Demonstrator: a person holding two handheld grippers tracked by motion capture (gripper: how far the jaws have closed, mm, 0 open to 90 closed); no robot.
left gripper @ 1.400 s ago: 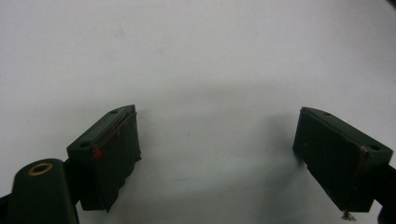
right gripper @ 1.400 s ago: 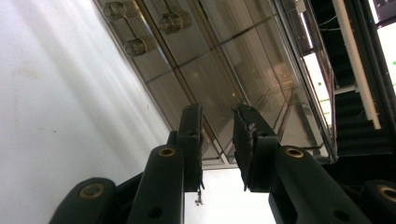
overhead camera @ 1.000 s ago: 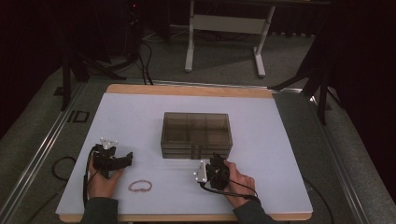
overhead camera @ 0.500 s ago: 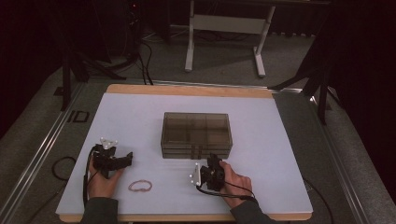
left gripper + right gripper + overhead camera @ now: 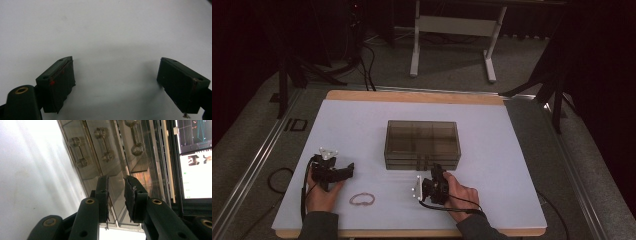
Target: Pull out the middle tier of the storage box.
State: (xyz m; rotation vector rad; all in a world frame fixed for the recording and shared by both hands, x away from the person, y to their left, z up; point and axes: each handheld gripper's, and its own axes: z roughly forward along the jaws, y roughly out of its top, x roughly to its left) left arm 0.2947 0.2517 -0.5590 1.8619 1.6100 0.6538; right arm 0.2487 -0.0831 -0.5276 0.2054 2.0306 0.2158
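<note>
A smoky see-through drawer box (image 5: 422, 137) stands mid-table. My right gripper (image 5: 439, 171) lies rolled on its side just in front of the box's front face, near its middle. In the right gripper view the right gripper (image 5: 116, 192) has its jaws drawn almost together, with a narrow slit and nothing gripped. The box front (image 5: 82, 172) and its dumbbell-shaped drawer handles (image 5: 102, 145) lie just beyond the tips. My left gripper (image 5: 349, 170) rests at the table's front left. Seen from its own camera, the left gripper (image 5: 116, 80) stands wide open over bare white table.
A small pink band (image 5: 362, 199) lies on the white table top (image 5: 512, 165) between the two hands, near the front edge. Behind the table stand a metal frame (image 5: 452, 25) and dark cables on the floor.
The right gripper has shifted slightly to the left along the box front. The left gripper has stayed where it was.
</note>
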